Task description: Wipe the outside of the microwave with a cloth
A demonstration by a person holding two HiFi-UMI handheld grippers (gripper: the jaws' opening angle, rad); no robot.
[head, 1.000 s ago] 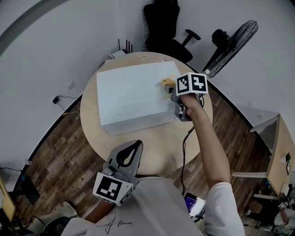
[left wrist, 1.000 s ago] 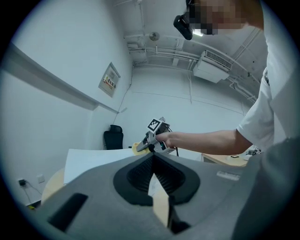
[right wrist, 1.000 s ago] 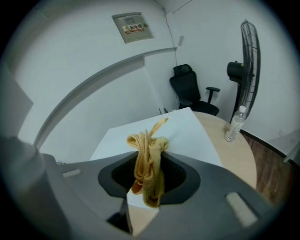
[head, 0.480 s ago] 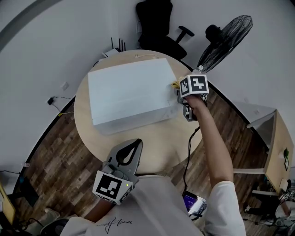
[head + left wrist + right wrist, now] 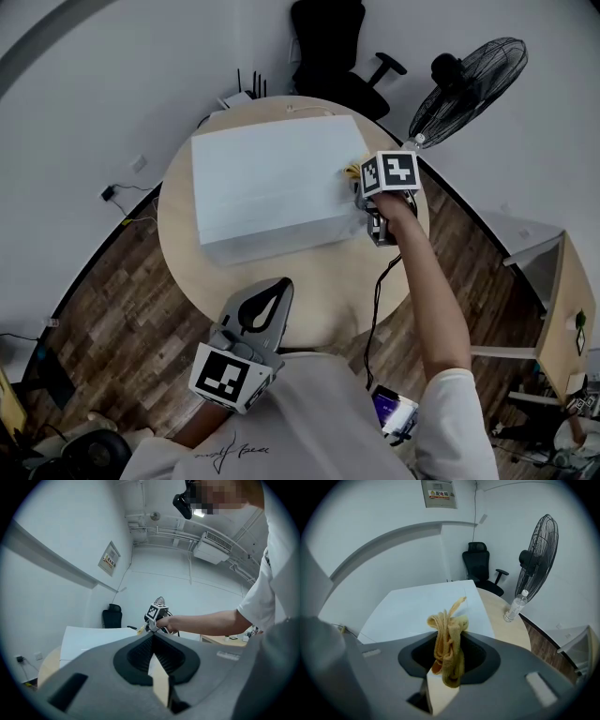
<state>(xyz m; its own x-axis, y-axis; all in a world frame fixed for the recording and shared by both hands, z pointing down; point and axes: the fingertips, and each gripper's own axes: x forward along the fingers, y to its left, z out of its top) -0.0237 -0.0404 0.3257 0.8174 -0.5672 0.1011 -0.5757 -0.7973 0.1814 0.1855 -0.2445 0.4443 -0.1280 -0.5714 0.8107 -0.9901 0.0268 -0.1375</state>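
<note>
The cloth [image 5: 448,648] is showing as a yellow, rope-like bundle, bunched and folded on itself, with one thin tail sticking up and a thicker lump sagging down. The right gripper [image 5: 450,634] is clamping it: its jaws are pressing closed on the middle of the bundle, so the cloth is spilling out above and below them. In the head view the cloth is sitting right at the right-hand edge of the microwave [image 5: 272,187], near its upper corner; whether it is pressing on the casing cannot be told. The microwave is looking like a plain white box with a flat top, lying across the middle of a round, light wooden bench [image 5: 319,281]. The left gripper [image 5: 153,637] is hanging low near the person's body, well apart from the microwave, with its jaws meeting at the tips and nothing between them. A clear water bottle [image 5: 514,606] is standing upright on the bench's far right edge, just beside a black pedestal fan [image 5: 539,555]. A black office chair [image 5: 333,47] is standing behind the bench against a white wall, and dark wood planks are covering the floor [image 5: 122,300].
</note>
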